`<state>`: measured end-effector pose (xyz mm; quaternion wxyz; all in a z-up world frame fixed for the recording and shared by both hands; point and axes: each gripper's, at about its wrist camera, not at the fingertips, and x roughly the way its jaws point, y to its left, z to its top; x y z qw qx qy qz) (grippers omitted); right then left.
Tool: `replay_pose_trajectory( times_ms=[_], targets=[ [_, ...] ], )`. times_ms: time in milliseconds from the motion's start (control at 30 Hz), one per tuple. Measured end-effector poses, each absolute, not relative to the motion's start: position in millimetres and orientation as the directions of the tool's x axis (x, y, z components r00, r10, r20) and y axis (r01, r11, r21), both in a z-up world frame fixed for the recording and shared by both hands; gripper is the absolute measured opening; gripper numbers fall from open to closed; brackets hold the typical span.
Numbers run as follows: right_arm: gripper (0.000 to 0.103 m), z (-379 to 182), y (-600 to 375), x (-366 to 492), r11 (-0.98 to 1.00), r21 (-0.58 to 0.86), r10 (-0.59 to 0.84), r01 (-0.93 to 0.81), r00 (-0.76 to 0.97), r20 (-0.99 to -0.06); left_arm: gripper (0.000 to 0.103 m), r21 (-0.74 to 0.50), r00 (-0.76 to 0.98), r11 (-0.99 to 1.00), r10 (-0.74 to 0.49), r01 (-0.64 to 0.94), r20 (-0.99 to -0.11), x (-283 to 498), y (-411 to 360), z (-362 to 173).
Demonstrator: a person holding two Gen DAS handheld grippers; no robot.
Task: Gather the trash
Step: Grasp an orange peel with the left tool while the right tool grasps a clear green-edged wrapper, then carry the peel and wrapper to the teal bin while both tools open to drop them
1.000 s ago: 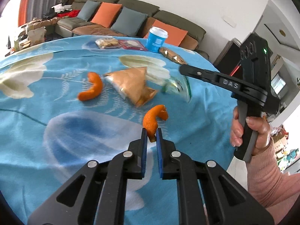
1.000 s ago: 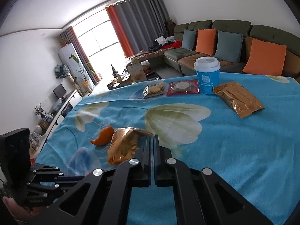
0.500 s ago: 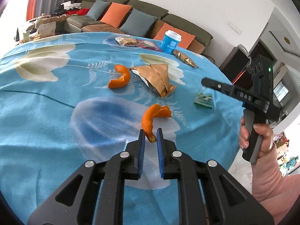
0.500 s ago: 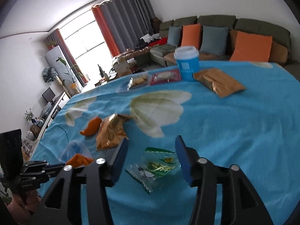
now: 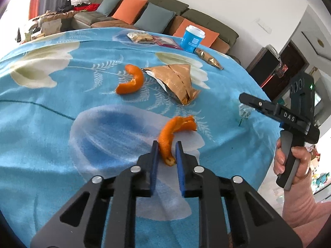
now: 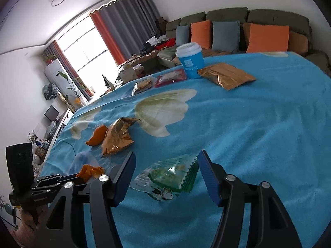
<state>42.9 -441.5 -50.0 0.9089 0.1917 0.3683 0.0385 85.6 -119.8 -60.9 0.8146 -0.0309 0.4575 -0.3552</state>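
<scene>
A curled orange peel (image 5: 171, 132) lies on the blue flowered cloth (image 5: 62, 124). Its near end sits between the blue pads of my left gripper (image 5: 166, 144), whose jaws are closing on it and touch both its sides. In the right wrist view a green and clear wrapper (image 6: 169, 173) lies flat on the cloth between the wide jaws of my right gripper (image 6: 167, 155), which are opening and do not touch it. A second orange peel (image 5: 131, 81) and a crumpled gold wrapper (image 5: 178, 80) lie further in.
At the far side stand a blue paper cup (image 6: 191, 61), a gold snack bag (image 6: 226, 77), a red packet (image 6: 170, 77) and a biscuit packet (image 6: 142, 85). A person's hand (image 5: 293, 165) holds the right gripper near the table's right edge. A sofa with cushions (image 6: 266, 37) stands behind.
My right gripper went from shut to wide open, and the green wrapper now lies on the cloth between its jaws. My left gripper's jaws parted a little around the orange peel, then narrowed again.
</scene>
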Motion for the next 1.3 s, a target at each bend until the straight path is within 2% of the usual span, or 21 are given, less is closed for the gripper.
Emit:
replay_pose_trajectory(
  times_ms=[133,167,233,267,567,833,1300],
  targets=[
    [0.062,-58.2,-442.4,44.0,0.908,0.413,0.249,0.066,0.708,-0.66,0.012,-0.382,0.333,0.748,-0.609,0.543,-0.72,82.9,-114.1,-62.6],
    [0.054,-58.7,-440.2,44.1,0.905,0.422,0.266,0.053,0.704,-0.658,0.012,-0.383,0.334,0.748,-0.61,0.543,-0.719,82.2,-113.0,-62.4],
    [0.048,-56.6,-435.1,43.9,0.907,0.421,0.279,0.032,0.702,-0.655,0.012,-0.382,0.338,0.749,-0.61,0.541,-0.717,80.9,-110.2,-61.6],
    [0.04,-54.7,-430.2,44.2,0.913,0.407,0.277,0.021,0.701,-0.657,0.012,-0.383,0.34,0.75,-0.61,0.539,-0.715,80.8,-108.9,-60.9],
    [0.038,-34.3,-382.2,48.0,0.919,0.373,0.348,-0.126,0.704,-0.62,0.011,-0.397,0.378,0.761,-0.616,0.514,-0.691,73.4,-81.9,-53.1],
    [0.039,-23.1,-308.7,60.4,0.884,0.345,0.466,-0.316,0.655,-0.594,0.011,-0.389,0.474,0.806,-0.582,0.447,-0.661,59.3,-34.3,-37.5],
    [0.039,-13.6,-190.2,78.5,0.772,0.324,0.617,-0.546,0.523,-0.589,0.011,-0.4,0.63,0.883,-0.459,0.245,-0.626,33.4,75.0,-25.4]
  ],
)
